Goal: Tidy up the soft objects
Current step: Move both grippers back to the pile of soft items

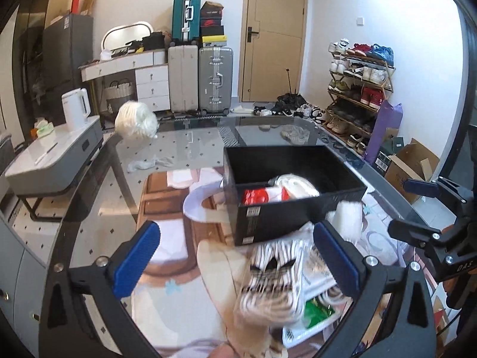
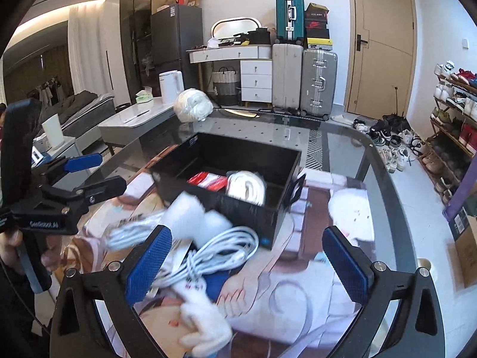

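Note:
A black open box (image 1: 298, 211) (image 2: 226, 205) stands on the glass table (image 1: 193, 146) and holds a red-and-white bundle (image 1: 258, 196) (image 2: 208, 180) and a white roll (image 1: 295, 185) (image 2: 247, 186). My left gripper (image 1: 238, 259) is open above a blurred striped sock pack with a trefoil logo (image 1: 271, 274), and its pads stand clear of the pack. The right gripper (image 2: 249, 265) is open over a white coiled cable (image 2: 220, 250). White fluffy pieces (image 2: 193, 217) (image 1: 347, 217) lie against the box's near wall. A fluffy white glove-like piece (image 2: 205, 328) lies near the bottom edge.
A white yarn-like bundle (image 1: 137, 120) (image 2: 193, 104) sits at the table's far left edge. Each gripper shows in the other's view (image 1: 417, 208) (image 2: 98, 176). A green packet (image 1: 317, 313) lies beside the sock pack. Suitcases, a door and a shoe rack (image 1: 357, 89) line the far wall.

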A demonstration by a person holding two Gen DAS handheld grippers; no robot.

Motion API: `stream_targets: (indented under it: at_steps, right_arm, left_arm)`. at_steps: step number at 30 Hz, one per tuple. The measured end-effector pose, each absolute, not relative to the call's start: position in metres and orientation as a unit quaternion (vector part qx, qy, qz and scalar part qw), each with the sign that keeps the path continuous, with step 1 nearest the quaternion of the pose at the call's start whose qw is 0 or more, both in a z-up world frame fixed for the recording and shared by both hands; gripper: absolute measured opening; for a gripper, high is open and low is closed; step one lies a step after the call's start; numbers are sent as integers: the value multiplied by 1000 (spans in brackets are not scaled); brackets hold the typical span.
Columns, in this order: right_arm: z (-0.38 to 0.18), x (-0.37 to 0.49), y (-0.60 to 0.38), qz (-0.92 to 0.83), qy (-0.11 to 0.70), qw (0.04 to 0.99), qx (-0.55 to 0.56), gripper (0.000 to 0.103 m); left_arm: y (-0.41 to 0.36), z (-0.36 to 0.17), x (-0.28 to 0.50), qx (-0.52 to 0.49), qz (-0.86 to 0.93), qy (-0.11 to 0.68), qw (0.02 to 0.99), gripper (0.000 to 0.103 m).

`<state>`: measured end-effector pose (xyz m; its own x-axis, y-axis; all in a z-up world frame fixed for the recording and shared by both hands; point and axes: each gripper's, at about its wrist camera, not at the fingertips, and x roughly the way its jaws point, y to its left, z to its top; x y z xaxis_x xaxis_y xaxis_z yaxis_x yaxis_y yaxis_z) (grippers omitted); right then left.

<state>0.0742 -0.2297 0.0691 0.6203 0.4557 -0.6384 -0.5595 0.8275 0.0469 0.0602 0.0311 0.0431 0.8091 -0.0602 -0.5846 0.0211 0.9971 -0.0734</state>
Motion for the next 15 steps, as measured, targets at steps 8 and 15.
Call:
stream_targets:
  at_steps: [8,15]
  right_arm:
    - [50,52,-231,291,349,888,-73,102]
    - [25,44,-231,300,371,877,-68,102]
  left_arm:
    - [30,26,42,-16,-28,315,948,103]
    - [27,12,37,-10,-37,323,946,103]
